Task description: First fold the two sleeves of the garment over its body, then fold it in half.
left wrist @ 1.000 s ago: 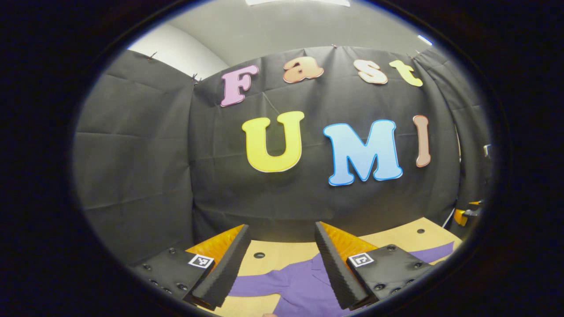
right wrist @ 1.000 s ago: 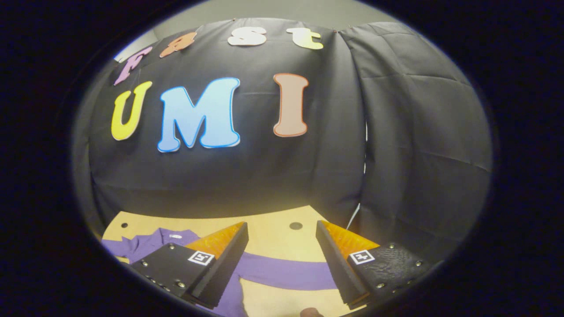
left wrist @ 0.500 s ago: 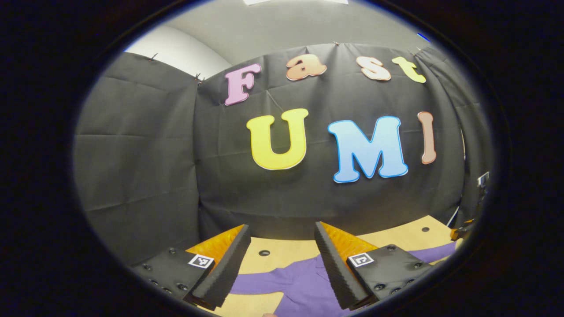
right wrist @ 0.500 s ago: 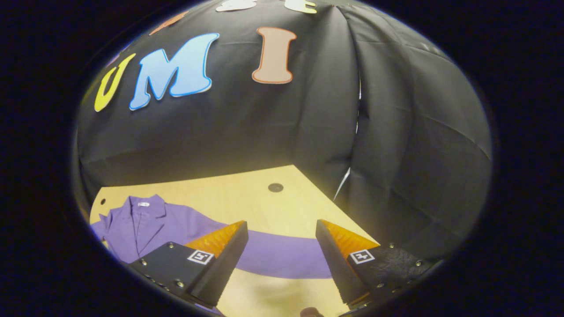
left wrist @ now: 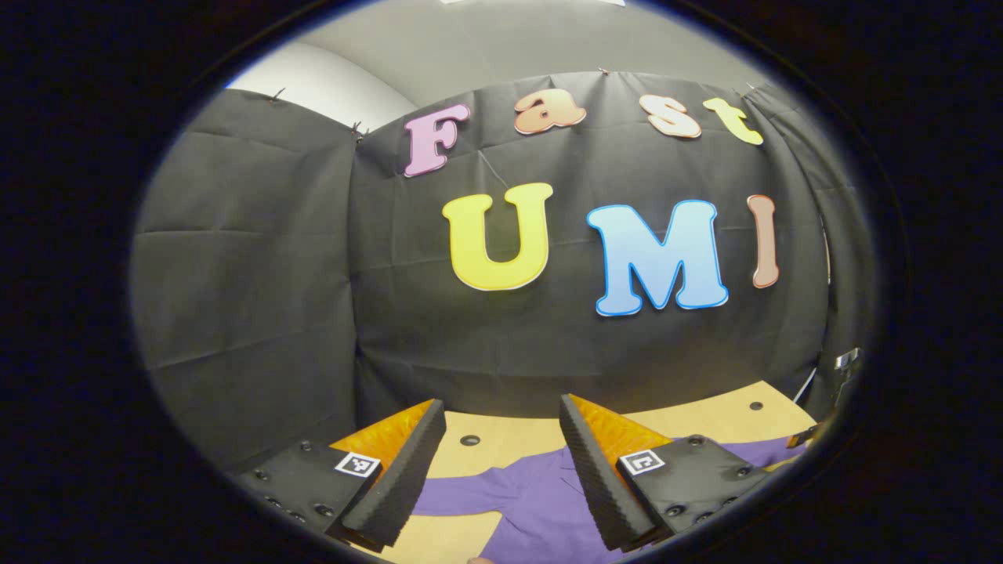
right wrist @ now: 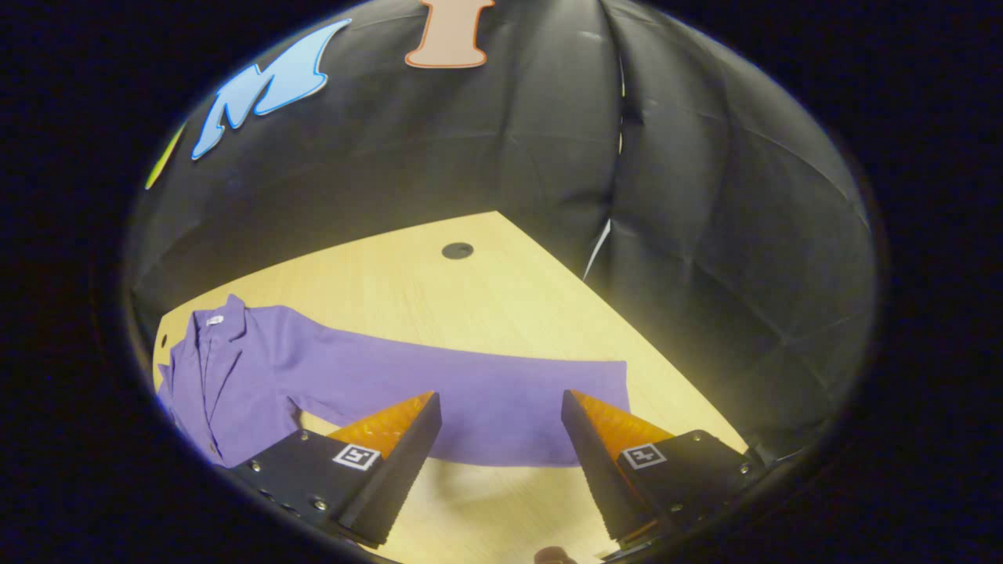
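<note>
Across left gripper view: left gripper (left wrist: 501,462) spread wide, gripping nothing, held above light wooden desk (left wrist: 705,419); purple collared fabric garment (left wrist: 533,509) lies flat beneath fingers, near desk's far edge.

Right gripper view: right gripper (right wrist: 501,462) spread wide, hovering over outstretched purple sleeve (right wrist: 486,392); sleeve cuff lies toward desk's right edge, collar at left.

1. The left gripper view looks nearly level at the booth wall, low over the table (left wrist: 509,452).
2. The right gripper view tilts down from above the table's (right wrist: 439,298) right corner.
3. Both share the purple garment (left wrist: 541,501) (right wrist: 376,376).
</note>
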`<state>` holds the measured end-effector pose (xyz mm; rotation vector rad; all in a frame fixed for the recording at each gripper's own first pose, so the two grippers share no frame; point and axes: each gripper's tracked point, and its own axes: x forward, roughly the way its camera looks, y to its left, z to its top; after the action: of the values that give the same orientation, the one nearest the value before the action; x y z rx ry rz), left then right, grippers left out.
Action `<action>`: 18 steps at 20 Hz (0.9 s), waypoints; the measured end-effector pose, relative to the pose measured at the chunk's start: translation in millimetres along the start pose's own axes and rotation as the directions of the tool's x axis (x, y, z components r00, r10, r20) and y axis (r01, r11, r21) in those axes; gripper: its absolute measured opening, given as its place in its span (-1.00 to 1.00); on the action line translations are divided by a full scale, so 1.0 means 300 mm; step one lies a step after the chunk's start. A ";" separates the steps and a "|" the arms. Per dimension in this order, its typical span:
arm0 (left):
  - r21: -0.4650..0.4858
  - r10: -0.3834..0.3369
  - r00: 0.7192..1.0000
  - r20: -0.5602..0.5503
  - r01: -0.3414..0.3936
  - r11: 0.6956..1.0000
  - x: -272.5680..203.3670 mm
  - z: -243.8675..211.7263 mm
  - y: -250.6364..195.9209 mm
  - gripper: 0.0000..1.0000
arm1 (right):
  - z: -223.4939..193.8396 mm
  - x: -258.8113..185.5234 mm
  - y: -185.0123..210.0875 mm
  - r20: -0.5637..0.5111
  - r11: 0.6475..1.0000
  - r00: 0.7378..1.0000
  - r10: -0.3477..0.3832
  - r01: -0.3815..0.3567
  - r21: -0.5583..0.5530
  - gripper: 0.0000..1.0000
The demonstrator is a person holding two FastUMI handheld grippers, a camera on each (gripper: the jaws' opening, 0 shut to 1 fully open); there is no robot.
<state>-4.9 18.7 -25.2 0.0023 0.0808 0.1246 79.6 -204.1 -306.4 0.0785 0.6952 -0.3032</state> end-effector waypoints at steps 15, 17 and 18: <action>-0.002 0.032 0.999 -0.034 -0.032 0.999 -0.005 -0.040 0.023 0.87 | -0.191 0.116 -0.046 -0.149 1.000 0.989 -0.010 0.008 -0.013 0.94; -0.005 0.032 0.999 -0.037 -0.032 0.999 -0.003 -0.045 0.019 0.87 | -0.195 0.114 -0.034 -0.160 1.000 0.987 0.018 -0.016 0.016 0.93; -0.008 0.030 0.999 -0.040 -0.031 0.999 -0.001 -0.051 0.017 0.87 | -0.193 0.116 -0.035 -0.159 0.999 0.987 0.025 -0.020 0.030 0.87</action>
<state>-7.1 23.5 -40.5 -0.0078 0.1198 0.1555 65.9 -212.7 -372.8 0.1381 0.8483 -0.2872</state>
